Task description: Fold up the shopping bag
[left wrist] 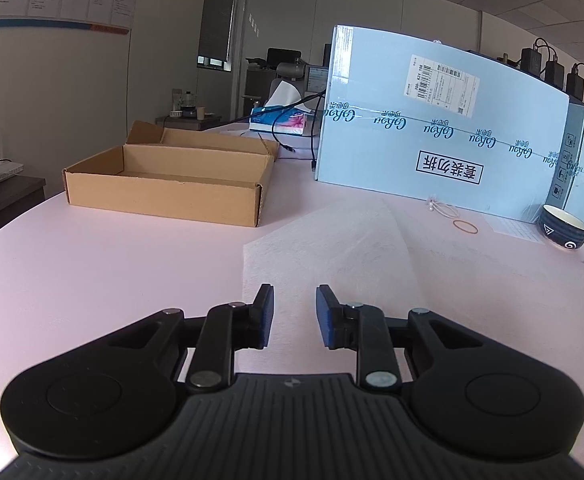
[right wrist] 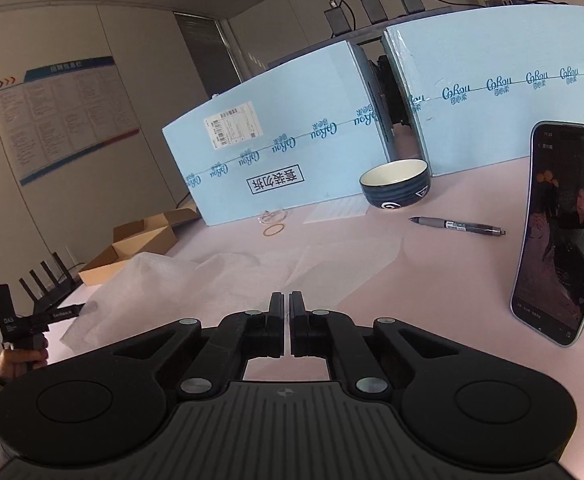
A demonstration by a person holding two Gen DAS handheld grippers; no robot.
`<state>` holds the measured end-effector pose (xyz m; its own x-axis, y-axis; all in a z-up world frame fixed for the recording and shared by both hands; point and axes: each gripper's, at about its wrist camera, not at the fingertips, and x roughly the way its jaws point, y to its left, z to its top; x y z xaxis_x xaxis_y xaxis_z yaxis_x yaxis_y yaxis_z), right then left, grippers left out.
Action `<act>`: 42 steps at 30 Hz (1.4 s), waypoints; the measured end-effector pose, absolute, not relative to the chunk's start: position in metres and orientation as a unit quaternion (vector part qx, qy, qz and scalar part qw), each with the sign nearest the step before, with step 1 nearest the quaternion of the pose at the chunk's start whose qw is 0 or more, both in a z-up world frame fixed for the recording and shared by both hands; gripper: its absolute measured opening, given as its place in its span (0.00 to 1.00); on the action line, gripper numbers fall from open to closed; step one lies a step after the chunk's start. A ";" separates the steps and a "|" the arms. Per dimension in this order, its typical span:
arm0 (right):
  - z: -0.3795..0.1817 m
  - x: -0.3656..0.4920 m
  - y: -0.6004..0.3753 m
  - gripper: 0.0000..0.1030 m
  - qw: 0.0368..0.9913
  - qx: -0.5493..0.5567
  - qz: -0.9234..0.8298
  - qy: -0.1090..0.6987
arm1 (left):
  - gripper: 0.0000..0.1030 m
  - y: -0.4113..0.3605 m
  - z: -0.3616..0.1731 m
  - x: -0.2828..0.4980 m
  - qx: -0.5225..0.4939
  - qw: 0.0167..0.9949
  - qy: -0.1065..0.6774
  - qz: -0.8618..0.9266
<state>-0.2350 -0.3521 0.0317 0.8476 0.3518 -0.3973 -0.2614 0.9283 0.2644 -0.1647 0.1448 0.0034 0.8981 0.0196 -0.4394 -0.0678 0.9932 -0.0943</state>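
The shallow brown cardboard box [left wrist: 167,178] sat at ten o'clock from the left gripper [left wrist: 294,314] with its lid flap folded back, and what could be seen of its inside held nothing. One dark blue ceramic bowl with a cream interior [right wrist: 395,184] stood at one o'clock from the right gripper [right wrist: 286,318]; the visible part of its inside looked bare. Two tall pale blue printed cartons [right wrist: 283,148] stood side by side along the far edge of the pink tabletop [left wrist: 91,264], closed, the bowl just in front of the gap between them.

The thin white non-woven shopping bag [left wrist: 332,248] lay flat on the tabletop straight ahead at twelve o'clock of the left gripper, whose blue-padded jaws stood moderately apart with nothing between them. In the right wrist view the same bag spread rumpled from nine to twelve o'clock. The right gripper's jaws were nearly together, a thin slit between them; whether they pinched the bag's edge could not be told.

One grey pen [right wrist: 458,225] lay at one o'clock, one tan rubber band [right wrist: 273,231] at twelve, and one smartphone with a lit screen [right wrist: 560,232] stood propped at three o'clock. A tissue box [left wrist: 277,120] sat behind the cardboard box.
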 end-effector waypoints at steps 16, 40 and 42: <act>-0.011 -0.228 -0.349 0.52 0.954 0.030 0.133 0.268 | 0.49 0.153 -0.009 -0.162 -0.057 0.964 0.254 0.047; 0.018 -0.273 -0.350 0.04 0.959 0.090 0.060 0.260 | 0.55 0.155 -0.004 -0.163 -0.041 0.967 0.246 0.046; 0.010 -0.271 -0.353 0.26 0.959 0.099 0.051 0.261 | 0.56 0.156 -0.004 -0.163 -0.040 0.967 0.247 0.047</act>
